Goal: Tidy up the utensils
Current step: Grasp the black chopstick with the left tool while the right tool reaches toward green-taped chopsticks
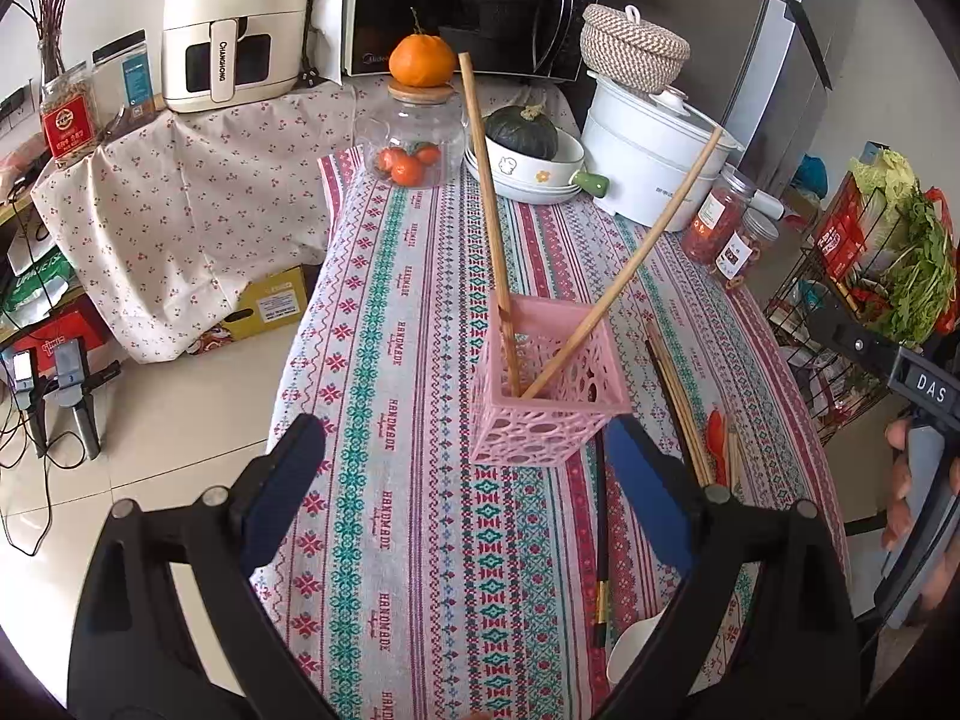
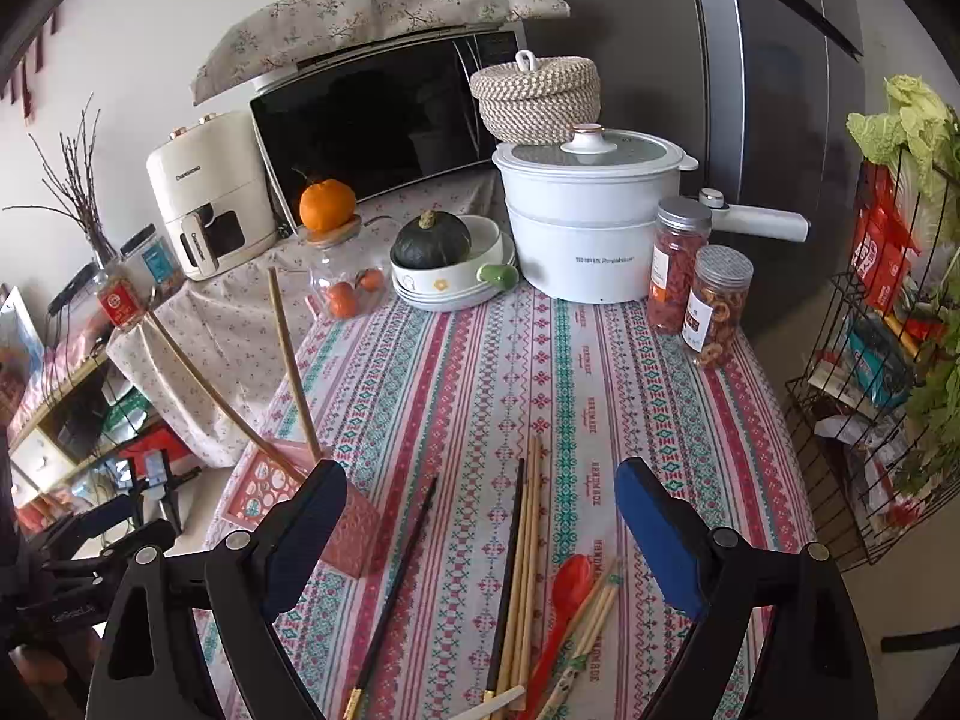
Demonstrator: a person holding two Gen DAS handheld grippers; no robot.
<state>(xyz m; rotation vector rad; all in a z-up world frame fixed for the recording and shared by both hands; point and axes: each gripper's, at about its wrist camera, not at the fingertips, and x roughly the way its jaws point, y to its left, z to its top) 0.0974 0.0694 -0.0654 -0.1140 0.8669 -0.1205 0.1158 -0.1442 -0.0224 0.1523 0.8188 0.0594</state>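
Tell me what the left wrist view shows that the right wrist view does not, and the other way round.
Only the left wrist view shows the inside of the pink basket, where the two wooden chopsticks cross, and a white spoon near the right finger of the open left gripper.

Only the right wrist view shows the red spoon whole, the lone black chopstick, and the open right gripper above the loose utensils.

Both show the basket, the white pot, the green squash and the orange.

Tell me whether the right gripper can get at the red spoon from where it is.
Probably yes: the right gripper is open above the red spoon, nothing covers it, though chopsticks lie close alongside.
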